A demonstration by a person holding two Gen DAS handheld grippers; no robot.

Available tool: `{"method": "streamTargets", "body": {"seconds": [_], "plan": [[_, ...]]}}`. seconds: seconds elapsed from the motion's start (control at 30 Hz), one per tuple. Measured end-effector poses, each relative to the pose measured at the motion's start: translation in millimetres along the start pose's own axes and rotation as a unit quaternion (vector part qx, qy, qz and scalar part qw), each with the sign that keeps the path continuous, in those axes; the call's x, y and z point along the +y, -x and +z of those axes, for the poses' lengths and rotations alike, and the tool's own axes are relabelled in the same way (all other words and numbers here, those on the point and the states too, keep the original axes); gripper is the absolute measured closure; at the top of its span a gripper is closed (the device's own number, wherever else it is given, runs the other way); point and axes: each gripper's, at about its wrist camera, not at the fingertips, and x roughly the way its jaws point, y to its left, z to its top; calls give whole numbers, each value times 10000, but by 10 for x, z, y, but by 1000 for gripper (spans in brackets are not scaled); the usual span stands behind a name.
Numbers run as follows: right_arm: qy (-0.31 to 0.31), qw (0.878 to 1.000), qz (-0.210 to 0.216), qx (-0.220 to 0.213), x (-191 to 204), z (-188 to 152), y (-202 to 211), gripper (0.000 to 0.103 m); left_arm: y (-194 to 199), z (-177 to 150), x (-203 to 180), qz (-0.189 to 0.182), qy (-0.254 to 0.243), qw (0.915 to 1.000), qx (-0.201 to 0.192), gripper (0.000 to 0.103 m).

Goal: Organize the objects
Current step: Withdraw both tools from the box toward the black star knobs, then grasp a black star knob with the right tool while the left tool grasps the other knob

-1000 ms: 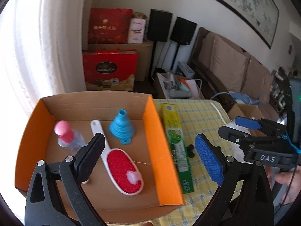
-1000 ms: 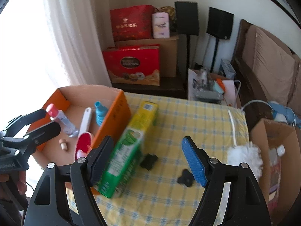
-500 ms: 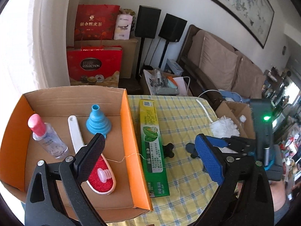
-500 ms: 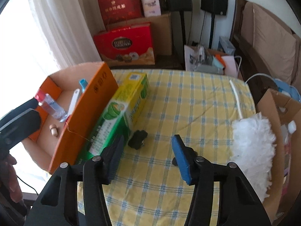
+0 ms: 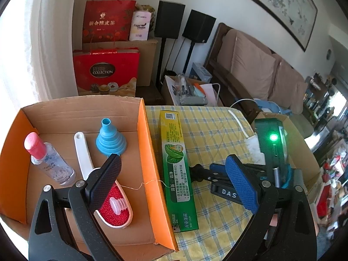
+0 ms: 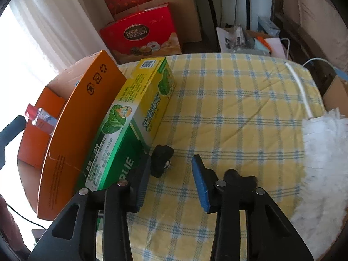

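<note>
Left wrist view: the left gripper (image 5: pixel 174 180) sits low in the frame with its jaws spread wide and nothing between them. Under it on the left is an orange cardboard box (image 5: pixel 150 174). Inside the box are a clear bottle with a pink cap (image 5: pixel 46 161), a white brush with a red pad (image 5: pixel 104 184), a blue funnel (image 5: pixel 111 138) and a small clear stopper (image 5: pixel 117 204) (it lies on the red pad). Just right of the box, touching its wall, a long green and yellow carton (image 5: pixel 177 169) lies on the yellow checked cloth (image 5: pixel 213 130). At the right, the right gripper (image 5: pixel 208 174) reaches in toward the carton.

Right wrist view: the right gripper (image 6: pixel 171 180) is at the bottom middle, and its jaws have just been closing, but they are still a little apart with only cloth (image 6: pixel 239 108) between them. A small black knob (image 6: pixel 162 158) lies just beside the left pad, next to the carton (image 6: pixel 130 119). Another black knob (image 6: pixel 239 179) peeks out behind the blue pad. A white fluffy duster (image 6: pixel 324 152) lies at the right edge.
</note>
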Motion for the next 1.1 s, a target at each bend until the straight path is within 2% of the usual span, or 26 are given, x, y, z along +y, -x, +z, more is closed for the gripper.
{"method": "streamTargets", "body": {"seconds": [0.1, 0.47, 0.67, 1.1], "plan": [[-50, 10000, 56, 65, 10, 12, -75, 74, -31, -8, -2, 0, -6, 10000, 29, 7], [-138, 9994, 231, 202, 84, -5, -212, 79, -90, -28, 15, 7, 14, 9999, 102, 7], [-72, 9997, 202, 79, 81, -43, -176, 83, -79, -24, 2, 3, 4, 9999, 125, 7], [-249, 9987, 197, -404, -138, -64, 411, 84, -47, -12, -198, -211, -35, 9996, 155, 7]]}}
